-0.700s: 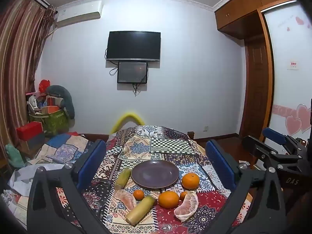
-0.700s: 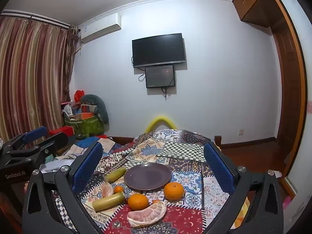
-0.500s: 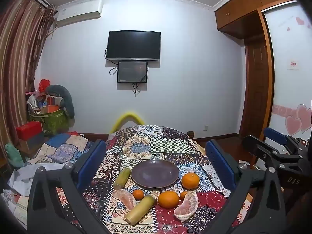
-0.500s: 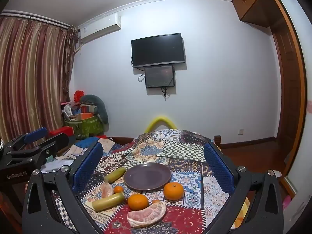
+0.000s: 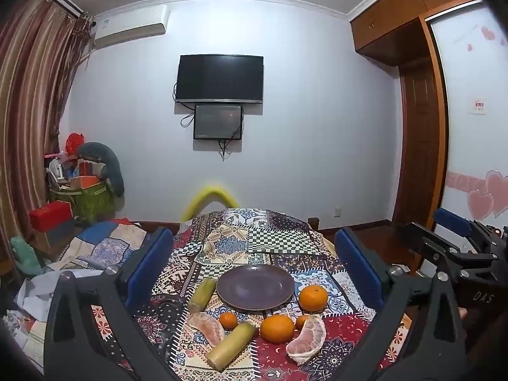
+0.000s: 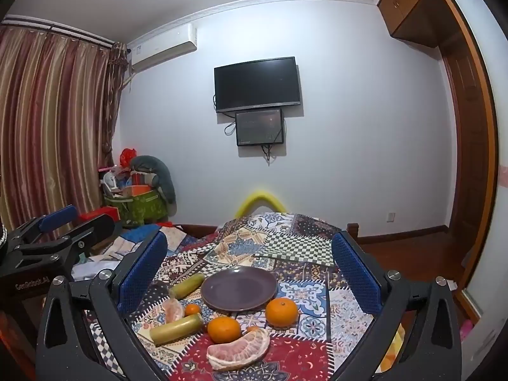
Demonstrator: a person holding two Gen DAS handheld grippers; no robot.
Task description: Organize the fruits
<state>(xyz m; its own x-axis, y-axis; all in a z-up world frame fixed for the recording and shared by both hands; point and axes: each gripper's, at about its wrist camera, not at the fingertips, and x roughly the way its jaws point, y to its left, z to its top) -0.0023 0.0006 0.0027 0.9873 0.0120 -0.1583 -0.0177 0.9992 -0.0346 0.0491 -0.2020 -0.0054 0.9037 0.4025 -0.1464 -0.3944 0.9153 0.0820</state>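
Note:
An empty dark purple plate point(image 5: 255, 287) point(image 6: 239, 288) sits on the patchwork-covered table point(image 5: 273, 238). Around its near side lie two large oranges point(image 5: 313, 297) point(image 5: 277, 328), two small tangerines point(image 5: 228, 320) point(image 5: 301, 321), two peeled pomelo wedges point(image 5: 307, 339) point(image 5: 207, 327) and two yellow-green sugarcane pieces point(image 5: 200, 290) point(image 5: 230, 344). My left gripper point(image 5: 254, 268) is open and empty, held above and behind the fruit. My right gripper point(image 6: 249, 268) is open and empty too, at the same height to the right; it shows in the left view point(image 5: 451, 247).
A second quilt-covered surface with crumpled paper point(image 5: 95, 247) lies left of the table. Boxes and bags point(image 5: 82, 190) pile in the far left corner by the curtain point(image 5: 28, 127). A wardrobe and door point(image 5: 419, 146) stand on the right.

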